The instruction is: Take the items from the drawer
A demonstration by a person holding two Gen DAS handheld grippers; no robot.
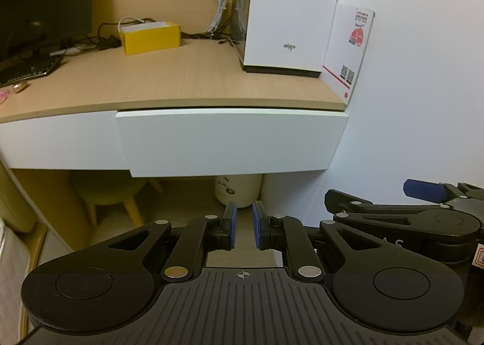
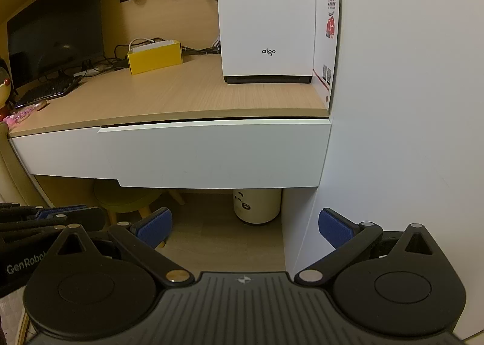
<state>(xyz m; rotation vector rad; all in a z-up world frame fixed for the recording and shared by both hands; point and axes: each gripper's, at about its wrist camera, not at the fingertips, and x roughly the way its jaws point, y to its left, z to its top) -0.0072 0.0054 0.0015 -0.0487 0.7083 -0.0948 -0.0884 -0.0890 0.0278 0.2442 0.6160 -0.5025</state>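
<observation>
White laminate fills the middle of the left wrist view: the drawer (image 1: 230, 142) sits under the right end of the wooden worktop (image 1: 169, 79), its front standing slightly proud of the neighbouring panel (image 1: 57, 142) and a thin dark gap showing along its top edge. No handle is visible, so you will likely need to hook that top lip or the underside edge; approach level and square, then pull straight towards yourself so the front does not rack. Your left gripper (image 1: 244, 225) hovers below and short of the drawer, its jaws nearly together with only a narrow gap between the blue pads (image 1: 232, 224), clamped on nothing. The items inside cannot be seen at all.

From the right wrist view, the same drawer (image 2: 217, 154) runs right up to the white wall (image 2: 408, 103), so keep your right gripper (image 2: 245, 231) clear of that side as you reach. Its jaws are spread wide and empty, well apart from the drawer front, low near the pale bin (image 2: 257, 206) beneath. A white case marked "aigo" (image 2: 267, 18) and a yellow box (image 2: 155, 56) stand on the worktop (image 2: 169, 94) above; neither blocks the pull.
</observation>
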